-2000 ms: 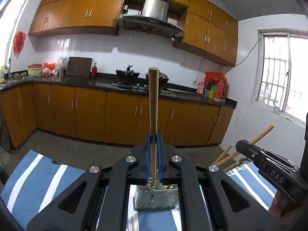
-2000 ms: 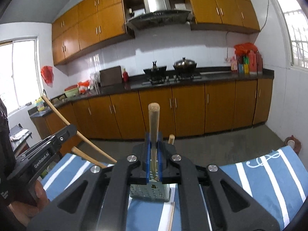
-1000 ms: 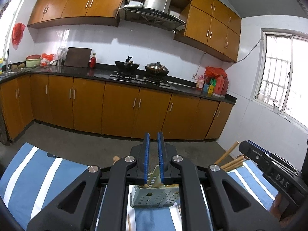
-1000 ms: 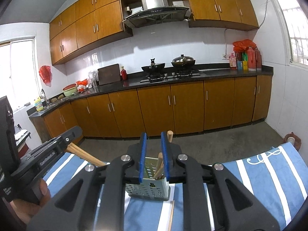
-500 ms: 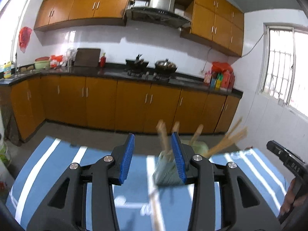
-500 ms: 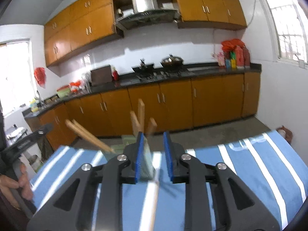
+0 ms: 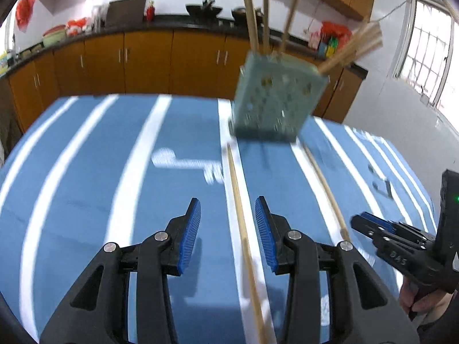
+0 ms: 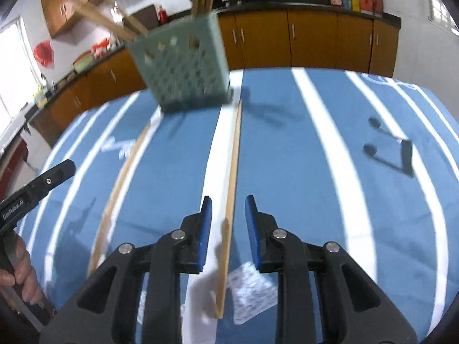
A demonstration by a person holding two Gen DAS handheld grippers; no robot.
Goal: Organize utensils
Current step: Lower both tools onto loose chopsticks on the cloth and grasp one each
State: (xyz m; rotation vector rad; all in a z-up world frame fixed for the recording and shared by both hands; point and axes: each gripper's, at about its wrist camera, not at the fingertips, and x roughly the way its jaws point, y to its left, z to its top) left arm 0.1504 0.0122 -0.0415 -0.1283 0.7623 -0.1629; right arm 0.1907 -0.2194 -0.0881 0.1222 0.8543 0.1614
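Blue cloth with white stripes (image 7: 94, 172) covers the worktop, and on it stands the pale green perforated plastic utensil holder (image 7: 275, 100), at the far middle of the cloth in both wrist views. Several wooden sticks (image 7: 252, 14) rise from its top, some upright, others leaning out to one side. Two long wooden chopsticks lie flat on the cloth, running from the holder's base toward us. We see the first chopstick (image 7: 243, 229) under our left gripper (image 7: 228, 229), lying between its blue-padded fingers, which stand well apart and hold nothing. The second chopstick (image 8: 232, 177) lies along a white stripe under our right gripper (image 8: 228, 229), whose fingers are likewise apart, one on each side of it without touching it. Each gripper shows at the edge of the other's view, with a bare hand (image 8: 20, 269) on the left one's handle. Beyond the worktop, orange-brown wooden kitchen cabinets (image 7: 143, 60) run beneath a dark counter (image 7: 137, 27) carrying pots and bottles. Both frames are blurred by motion.
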